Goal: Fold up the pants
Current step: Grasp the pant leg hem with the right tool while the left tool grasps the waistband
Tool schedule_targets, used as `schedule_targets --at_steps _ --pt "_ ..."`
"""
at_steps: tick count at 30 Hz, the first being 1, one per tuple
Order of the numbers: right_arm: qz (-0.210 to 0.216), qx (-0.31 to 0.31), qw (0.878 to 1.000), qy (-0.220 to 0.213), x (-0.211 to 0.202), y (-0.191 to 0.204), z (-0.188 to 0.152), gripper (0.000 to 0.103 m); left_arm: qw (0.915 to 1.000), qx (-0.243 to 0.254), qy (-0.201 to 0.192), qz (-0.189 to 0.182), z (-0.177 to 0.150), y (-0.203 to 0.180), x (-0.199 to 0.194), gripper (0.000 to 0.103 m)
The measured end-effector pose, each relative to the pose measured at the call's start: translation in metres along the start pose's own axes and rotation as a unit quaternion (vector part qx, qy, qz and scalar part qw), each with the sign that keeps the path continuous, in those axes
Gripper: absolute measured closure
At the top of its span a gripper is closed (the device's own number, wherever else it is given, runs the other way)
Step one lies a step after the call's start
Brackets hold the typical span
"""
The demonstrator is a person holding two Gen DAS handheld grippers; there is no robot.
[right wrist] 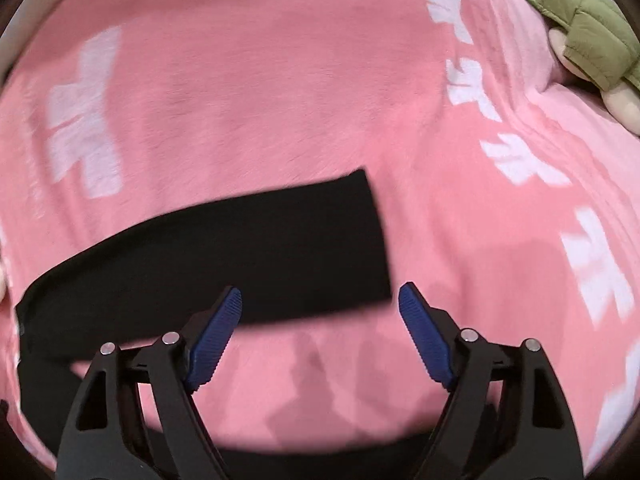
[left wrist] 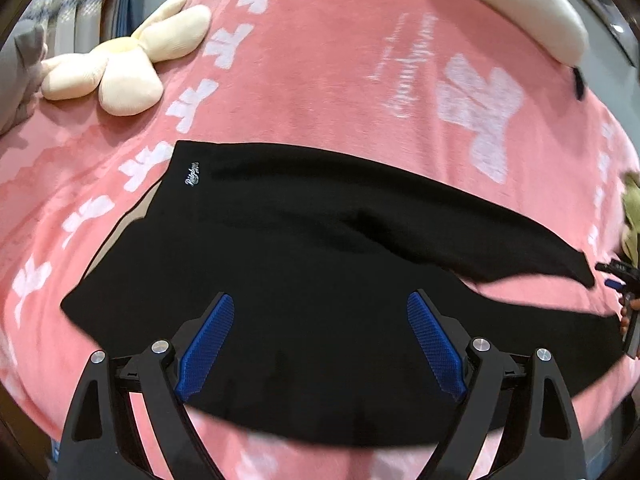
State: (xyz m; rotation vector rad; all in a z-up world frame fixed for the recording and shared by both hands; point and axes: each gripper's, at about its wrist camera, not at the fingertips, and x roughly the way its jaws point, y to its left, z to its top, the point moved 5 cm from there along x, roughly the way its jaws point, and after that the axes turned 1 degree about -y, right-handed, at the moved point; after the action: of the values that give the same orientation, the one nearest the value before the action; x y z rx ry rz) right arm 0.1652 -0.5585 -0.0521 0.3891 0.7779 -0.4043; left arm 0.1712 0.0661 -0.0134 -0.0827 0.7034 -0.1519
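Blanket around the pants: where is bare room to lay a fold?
Bare blanket lies beyond the pants, between flower cushion and white pillow; more past the leg end. Crowded by the green plush.

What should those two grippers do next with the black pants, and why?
Probably lower the right gripper onto the leg cuff just ahead and close. The black pants lie unfolded on the pink blanket, and both it and the left gripper are open and empty.
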Motion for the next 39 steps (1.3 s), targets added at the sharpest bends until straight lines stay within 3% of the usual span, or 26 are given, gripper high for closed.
schedule_targets --at_steps 6,11,13,16,18,19,20,21,22,23,24,29,33,36,39 --pt "0.004 0.019 0.999 0.033 0.068 -0.001 0.033 0.028 0.9985 -0.049 0.013 0.020 0.063 0.053 0.071 0.017" --pt "0.008 0.021 1.000 0.022 0.081 0.006 0.043 0.020 0.9904 -0.107 0.028 0.084 0.129 0.131 0.146 0.017" --pt "0.004 0.014 1.000 0.020 0.083 0.009 0.042 0.020 0.9837 -0.131 0.042 0.116 0.145 0.160 0.176 0.017" --pt "0.000 0.000 1.000 0.014 0.083 0.015 0.040 0.023 0.9720 -0.186 0.069 0.126 0.153 0.191 0.216 0.017" --pt "0.005 -0.008 1.000 0.009 0.081 0.020 0.038 0.048 0.9663 -0.209 0.091 0.119 0.153 0.201 0.239 0.018" --pt "0.012 -0.009 1.000 0.012 0.081 0.025 0.035 0.055 0.9665 -0.206 0.087 0.126 0.154 0.202 0.245 0.018" --pt "0.018 -0.013 1.000 0.016 0.081 0.029 0.033 0.076 0.9688 -0.196 0.074 0.133 0.158 0.201 0.246 0.026" --pt "0.022 -0.015 0.999 0.019 0.082 0.031 0.032 0.085 0.9714 -0.183 0.067 0.136 0.161 0.198 0.247 0.044" --pt "0.024 -0.016 0.999 0.019 0.081 0.033 0.031 0.088 0.9749 -0.166 0.066 0.133 0.164 0.195 0.247 0.053" --pt "0.021 -0.021 0.999 0.015 0.079 0.037 0.031 0.090 0.9765 -0.158 0.062 0.133 0.167 0.192 0.244 0.094" --pt "0.019 -0.026 0.999 0.005 0.074 0.044 0.032 0.091 0.9793 -0.156 0.060 0.114 0.171 0.190 0.238 0.101" --pt "0.060 -0.029 0.995 -0.073 0.013 0.072 0.043 0.091 0.9816 -0.184 0.013 0.050 0.186 0.193 0.167 0.103" --pt "0.098 -0.068 0.986 -0.117 -0.070 0.078 0.035 0.091 0.9853 -0.170 -0.008 -0.012 0.180 0.185 0.084 0.103" --pt "0.100 -0.090 0.982 -0.130 -0.118 0.070 0.012 0.091 0.9862 -0.161 -0.003 -0.038 0.155 0.185 0.030 0.103" --pt "0.092 -0.102 0.983 -0.120 -0.136 0.049 -0.023 0.091 0.9876 -0.148 0.024 -0.045 0.105 0.186 -0.010 0.103"
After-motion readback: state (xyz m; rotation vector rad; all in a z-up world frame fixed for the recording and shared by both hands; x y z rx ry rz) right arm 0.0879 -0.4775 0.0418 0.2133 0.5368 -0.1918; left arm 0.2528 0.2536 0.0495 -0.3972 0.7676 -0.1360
